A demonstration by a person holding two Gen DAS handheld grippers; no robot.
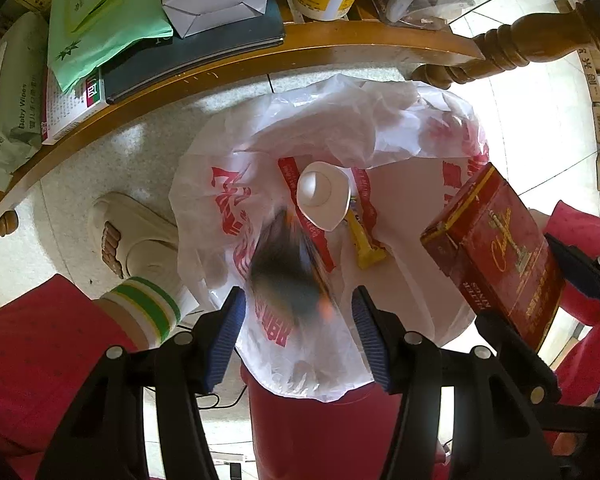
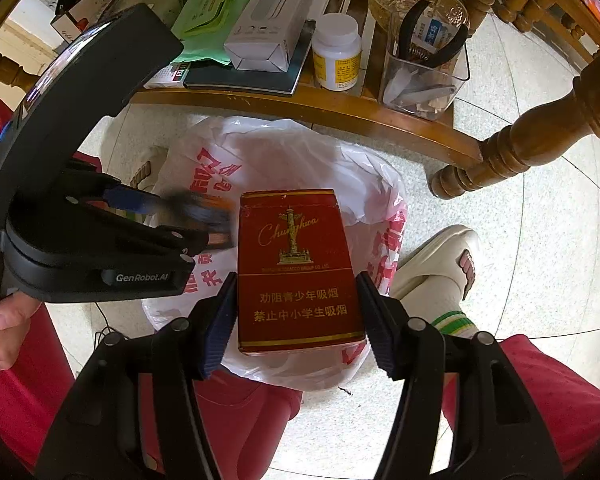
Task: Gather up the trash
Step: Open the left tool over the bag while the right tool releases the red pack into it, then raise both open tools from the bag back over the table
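right gripper (image 2: 296, 312) grasps red cigarette pack (image 2: 298, 268) over the white bag (image 2: 376, 176) | left gripper (image 1: 298, 332) released, blurred dark wrapper (image 1: 288, 268) between its jaws, touching neither | in bag: white cup (image 1: 322, 196), yellow wrapper (image 1: 366, 242) | far: wooden table (image 2: 340, 114), white bottle (image 2: 336, 54)

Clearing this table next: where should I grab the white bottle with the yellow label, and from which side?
Probably the cap, from above. The bottle stands upright, with the long white box close on one side and the clear container on the other, so set the jaws front to back, where there looks more room.
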